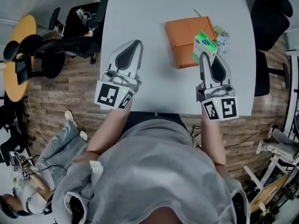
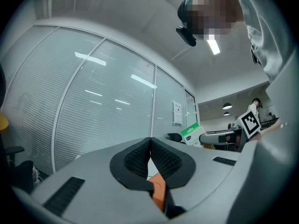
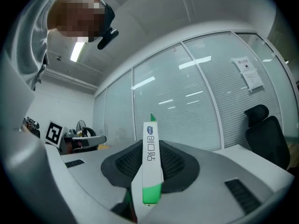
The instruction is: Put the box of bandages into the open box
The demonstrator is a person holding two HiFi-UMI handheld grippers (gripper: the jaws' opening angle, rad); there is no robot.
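Holding the bandage box [image 1: 204,43] in my right gripper [image 1: 206,56], I have the jaws clamped on its broad faces. It stands on edge between them, green end nearest the camera in the right gripper view. In the head view it overlaps the right edge of the orange box [image 1: 184,41], which lies on the far right part of the table [image 1: 154,13]. I judge this a good spot for the drop: a little leftward travel would centre it over the opening, though I cannot tell how high it hangs. My left gripper [image 1: 136,43] hovers empty over the near left of the table, jaws pressed together, clear of the work.
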